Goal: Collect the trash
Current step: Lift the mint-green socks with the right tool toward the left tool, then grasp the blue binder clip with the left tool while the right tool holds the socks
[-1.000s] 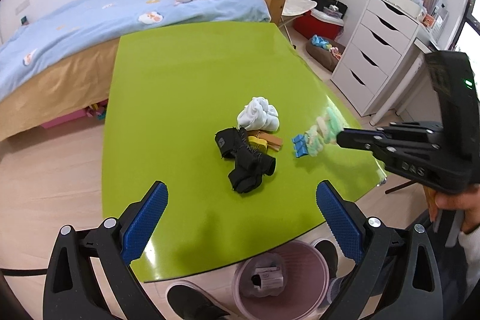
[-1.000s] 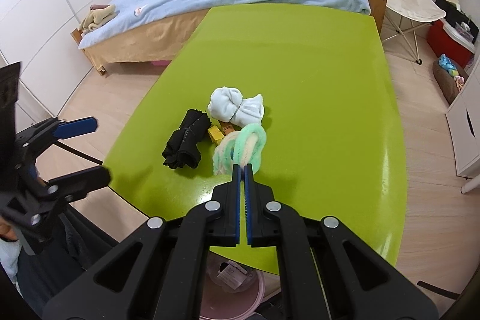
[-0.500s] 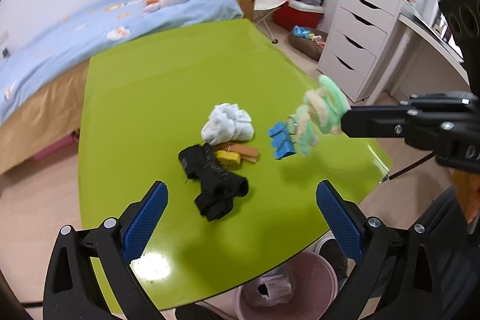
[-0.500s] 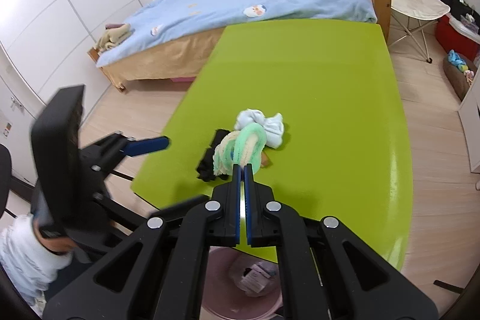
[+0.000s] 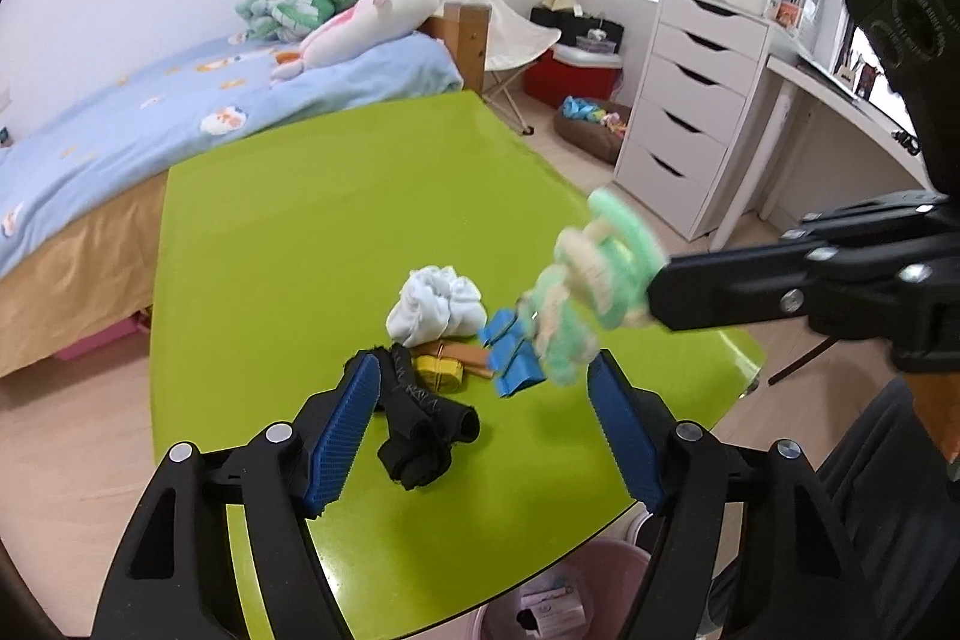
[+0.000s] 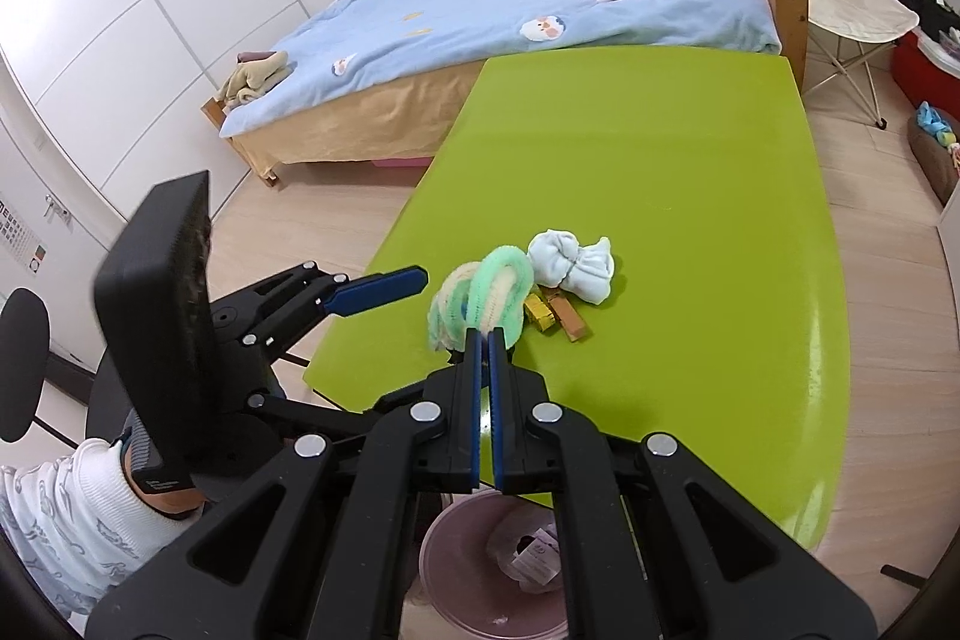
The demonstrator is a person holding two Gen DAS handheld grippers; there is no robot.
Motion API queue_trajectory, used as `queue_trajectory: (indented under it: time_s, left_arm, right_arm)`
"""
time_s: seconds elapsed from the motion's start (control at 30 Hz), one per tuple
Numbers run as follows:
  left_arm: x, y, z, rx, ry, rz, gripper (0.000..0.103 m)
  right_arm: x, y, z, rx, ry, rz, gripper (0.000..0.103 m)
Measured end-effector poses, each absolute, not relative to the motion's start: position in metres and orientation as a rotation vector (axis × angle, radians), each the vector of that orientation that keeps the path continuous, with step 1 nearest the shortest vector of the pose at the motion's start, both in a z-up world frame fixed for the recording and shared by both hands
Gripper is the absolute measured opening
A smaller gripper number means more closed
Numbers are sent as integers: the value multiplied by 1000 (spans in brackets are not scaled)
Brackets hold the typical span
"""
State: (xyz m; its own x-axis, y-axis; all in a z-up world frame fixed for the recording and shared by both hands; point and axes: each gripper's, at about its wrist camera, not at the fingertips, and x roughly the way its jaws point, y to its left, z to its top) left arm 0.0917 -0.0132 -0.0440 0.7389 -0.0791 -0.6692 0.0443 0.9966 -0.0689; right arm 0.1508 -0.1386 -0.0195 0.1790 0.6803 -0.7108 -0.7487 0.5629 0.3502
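A small pile lies on the green table (image 5: 288, 244): a white sock ball (image 5: 435, 307), a black sock (image 5: 420, 430), yellow (image 5: 441, 370) and brown (image 5: 471, 355) clips, and blue clips (image 5: 510, 361). My left gripper (image 5: 483, 370) hovers just before the pile with its jaws closing. The black sock shows between the pads, which do not press on it. My right gripper (image 6: 485, 337) is shut on a green-and-cream fuzzy loop (image 6: 480, 283), held in the air above the near table edge. The same loop (image 5: 591, 280) hangs right of the pile.
A pink bin (image 6: 480, 574) with some scraps stands on the floor under the near table edge. A bed (image 6: 510, 10) lies beyond the table, with a white drawer chest (image 5: 690, 112) and desk to the right. A person's sleeve (image 6: 66, 514) is at lower left.
My left gripper's jaws have narrowed and it has come nearer the pile. My right gripper has lifted the fuzzy loop off the table and drawn it back toward the near edge.
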Motion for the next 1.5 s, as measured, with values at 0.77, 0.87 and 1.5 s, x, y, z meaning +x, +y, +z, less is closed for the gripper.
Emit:
queue_trajectory:
  time_s: [0.77, 0.87, 1.5]
  left_arm:
    - [95, -15, -48, -34, 803, -115, 16]
    - [93, -13, -49, -44, 808, -112, 8]
    - [64, -4, -33, -86, 869, -102, 7]
  right_arm:
    - [154, -134, -20, -74, 966, 1016, 2]
    - [154, -135, -20, -77, 967, 1015, 2]
    - [145, -154, -27, -123, 960, 966, 2]
